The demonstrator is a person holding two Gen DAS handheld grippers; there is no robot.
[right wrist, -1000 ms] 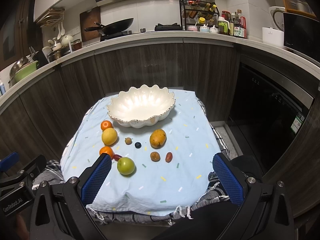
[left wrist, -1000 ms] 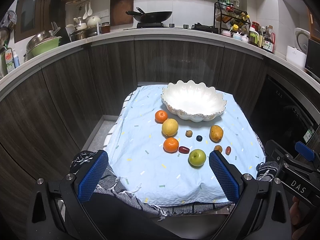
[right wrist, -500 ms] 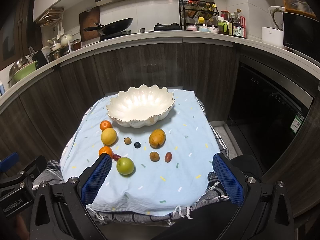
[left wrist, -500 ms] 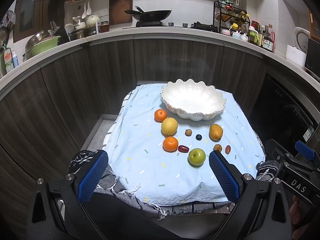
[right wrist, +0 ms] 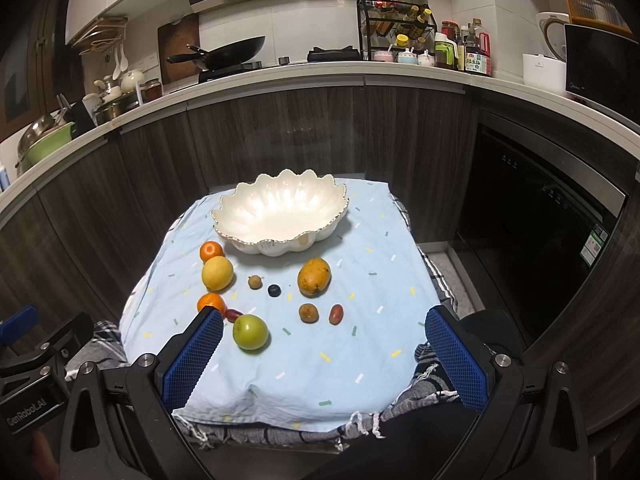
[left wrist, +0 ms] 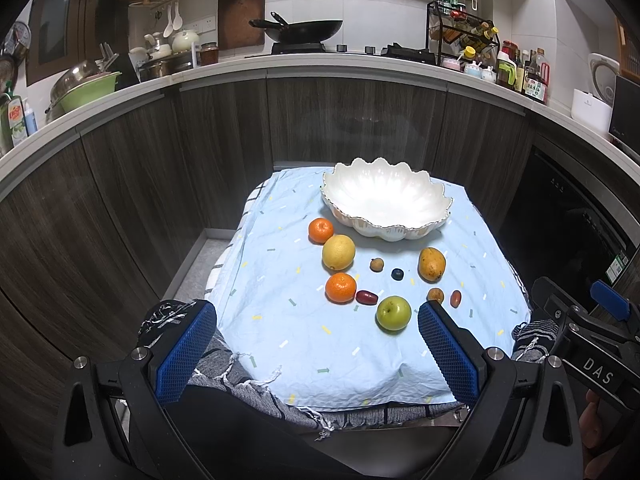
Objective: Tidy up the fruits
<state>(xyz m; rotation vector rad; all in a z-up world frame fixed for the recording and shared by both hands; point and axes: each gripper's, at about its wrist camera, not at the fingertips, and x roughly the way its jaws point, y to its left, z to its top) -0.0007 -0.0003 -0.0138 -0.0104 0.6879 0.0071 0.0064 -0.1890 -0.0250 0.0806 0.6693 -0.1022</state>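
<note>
An empty white scalloped bowl point(left wrist: 434, 210) point(right wrist: 256, 226) stands at the far side of a small table under a light blue cloth point(left wrist: 280, 320) point(right wrist: 360, 344). In front of it lie two oranges point(left wrist: 320, 230) point(left wrist: 340, 288), a yellow lemon point(left wrist: 338, 252), a green apple point(left wrist: 393, 312) point(right wrist: 250, 331), a mango point(left wrist: 431, 264) point(right wrist: 314, 277), a blueberry point(left wrist: 397, 274) and several small brown and red fruits. My left gripper point(left wrist: 316, 344) is open and empty, above the near edge. My right gripper point(right wrist: 324, 344) is open and empty, also at the near edge.
Dark wood cabinets point(left wrist: 224, 152) curve behind the table, under a white counter with a wok point(left wrist: 304, 32), pots and a spice rack point(right wrist: 396, 40). A dark dishwasher front point(right wrist: 532, 240) stands to the right. A striped blanket point(left wrist: 240, 376) hangs under the cloth's near edge.
Both grippers have drifted very slightly; the table scene has shifted a little in view. No fruit has moved and nothing was taken hold of.
</note>
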